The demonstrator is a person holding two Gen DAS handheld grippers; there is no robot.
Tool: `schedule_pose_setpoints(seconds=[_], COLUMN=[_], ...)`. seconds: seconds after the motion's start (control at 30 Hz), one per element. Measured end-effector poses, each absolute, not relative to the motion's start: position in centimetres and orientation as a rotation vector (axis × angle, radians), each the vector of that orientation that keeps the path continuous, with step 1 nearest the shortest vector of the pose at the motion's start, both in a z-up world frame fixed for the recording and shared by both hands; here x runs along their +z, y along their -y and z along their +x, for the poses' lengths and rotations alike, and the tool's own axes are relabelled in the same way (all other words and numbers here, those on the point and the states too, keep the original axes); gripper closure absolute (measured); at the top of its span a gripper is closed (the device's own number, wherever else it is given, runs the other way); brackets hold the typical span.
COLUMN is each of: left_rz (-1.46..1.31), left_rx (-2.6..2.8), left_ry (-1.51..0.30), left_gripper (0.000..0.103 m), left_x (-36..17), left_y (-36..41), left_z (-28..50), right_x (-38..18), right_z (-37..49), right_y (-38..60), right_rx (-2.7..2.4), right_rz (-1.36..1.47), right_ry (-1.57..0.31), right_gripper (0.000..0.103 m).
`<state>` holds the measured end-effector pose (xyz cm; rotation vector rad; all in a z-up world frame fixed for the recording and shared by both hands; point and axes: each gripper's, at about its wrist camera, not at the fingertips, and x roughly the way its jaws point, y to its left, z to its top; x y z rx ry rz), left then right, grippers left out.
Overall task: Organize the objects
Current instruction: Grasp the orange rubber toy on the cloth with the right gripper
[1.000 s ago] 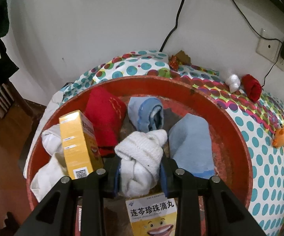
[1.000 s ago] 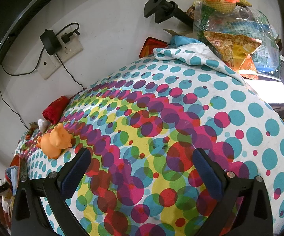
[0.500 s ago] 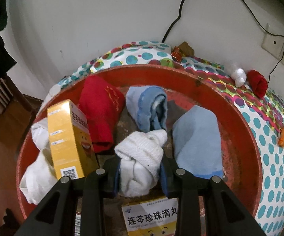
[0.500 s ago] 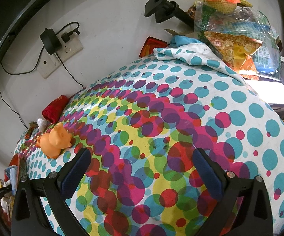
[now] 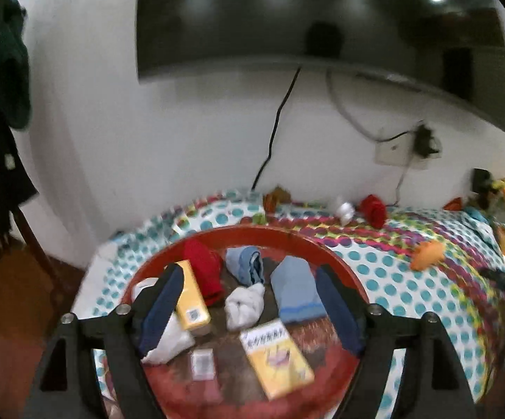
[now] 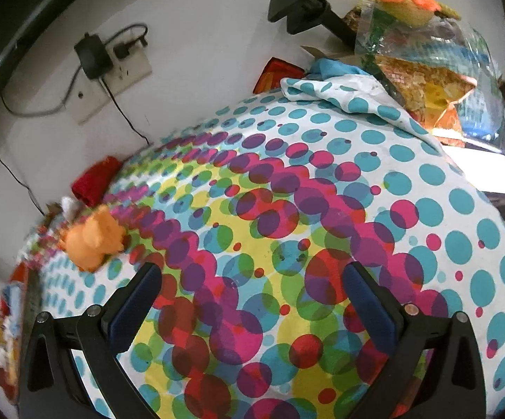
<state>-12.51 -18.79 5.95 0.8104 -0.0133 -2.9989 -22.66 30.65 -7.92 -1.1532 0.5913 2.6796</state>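
A round red tray [image 5: 336,258] sits on the dotted cloth. In it lie a white rolled sock [image 5: 244,305], a blue sock roll [image 5: 245,269], a red cloth [image 5: 203,272], a light blue folded cloth [image 5: 294,293], two yellow boxes [image 5: 275,356] [image 5: 191,296] and white cloth [image 5: 168,338]. My left gripper [image 5: 250,300] is open and empty, raised above the tray. My right gripper [image 6: 252,296] is open and empty above the dotted cloth [image 6: 287,209]. An orange toy [image 6: 93,237] lies to its left; it also shows in the left wrist view [image 5: 427,255].
A red roll [image 5: 373,209] and a small white item [image 5: 345,211] lie by the wall near a socket [image 5: 397,152]. A dark screen [image 5: 322,17] hangs above. A pile of bags and a knitted toy [image 6: 416,7] stands at the right.
My left gripper has opened, let go of the white rolled sock into the tray, and pulled back and up. The right gripper has hardly moved.
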Motion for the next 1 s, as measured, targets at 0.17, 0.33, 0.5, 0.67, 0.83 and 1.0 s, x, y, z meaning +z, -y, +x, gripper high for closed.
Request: schedule_pose_setpoints(seconds=[0.17,0.33,0.5,0.67,0.83,1.0], left_rz=[0.871,0.913,0.856,0.877,0.945,0.956], left_rx=[-2.991,-2.967,-2.974,-2.985,-2.981,-2.963], left_ry=[-0.085,-0.156,-0.154,-0.13,-0.149,-0.151], left_gripper=[0.02,0.02,0.02,0.02,0.02,0.02], left_x=[2.0,-0.6,-0.9,-1.7,-2.7,-3.0], left_y=[19.2,19.6,19.7,19.2,19.1,19.2], left_z=[-6.5,-3.5,-3.1,-3.2,-3.6,-3.7], right_x=[-7.8,-6.7,-6.2,-7.0,-7.5,-7.6], right_z=[-23.9,-25.7,-28.4,-31.0,-32.7,-33.4], right_y=[-27.7,-23.1,-17.7,-14.8,-14.0,-13.4], right_rx=[2.7,2.761,2.814,2.801,2.809,2.813], right_rz=[-1.224,-1.232,-1.241,-1.273,-1.295,-1.288], right_ry=[-0.396,-0.306,-0.187,-0.103,-0.134,-0.145], right_gripper=[0.0,0.0,0.0,0.003,0.027,0.03])
